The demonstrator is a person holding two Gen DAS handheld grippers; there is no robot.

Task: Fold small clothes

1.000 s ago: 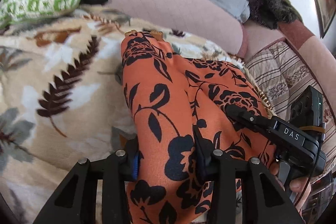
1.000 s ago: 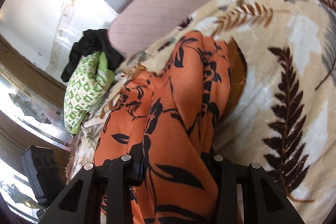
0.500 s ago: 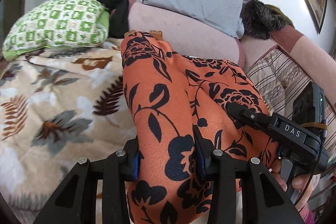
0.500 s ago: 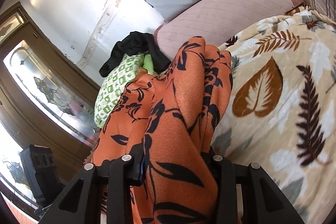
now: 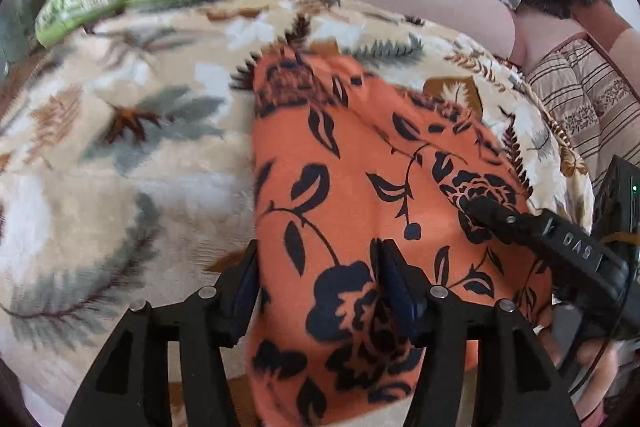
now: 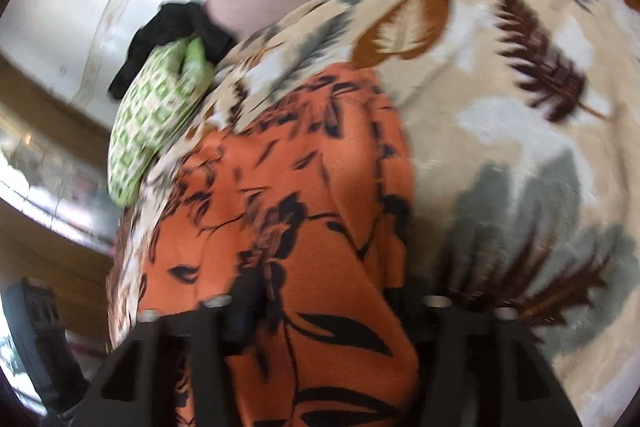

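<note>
Orange floral garment (image 5: 360, 187), soft and creased, on plush leaf-print blanket (image 5: 120, 167)

The left gripper (image 5: 318, 277) points steeply down, its two black fingers reaching toward twelve o'clock. Its jaws have just been opening, and the orange cloth (image 5: 360, 195) lies between them, the pads seemingly no longer pinching it. The right gripper (image 6: 326, 307) tilts down too, jaws likewise just opening with the same cloth between them; heavy blur there makes contact hard to judge, though the fingers look spread. From the left wrist view the right gripper comes in from four o'clock, and part of a hand (image 5: 596, 359) shows beneath it at five o'clock.
</note>
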